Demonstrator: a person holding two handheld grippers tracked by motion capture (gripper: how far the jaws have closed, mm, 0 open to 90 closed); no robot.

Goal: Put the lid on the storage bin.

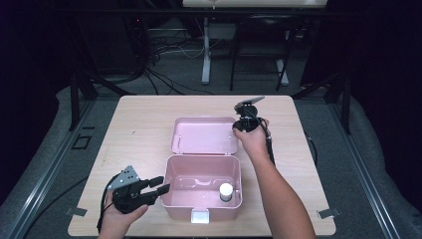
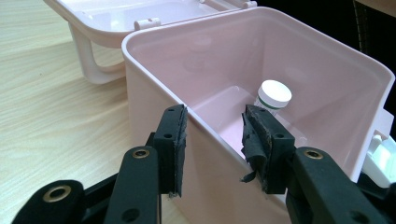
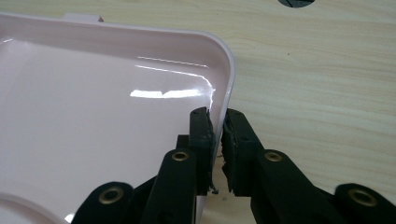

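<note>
A pink plastic box stands open near the table's front edge. Its lid lies flat behind it. A small white-capped bottle stands inside at the right. My left gripper is open at the box's left wall. In the left gripper view the wall's rim runs between the spread jaws of the left gripper, with the bottle beyond. My right gripper is shut on the lid's right edge. In the right gripper view, the right gripper pinches the lid's rim.
A white latch sits on the box's front wall. The wooden table has bare room left and right of the box. Beyond the far edge are cables and stand legs on the floor.
</note>
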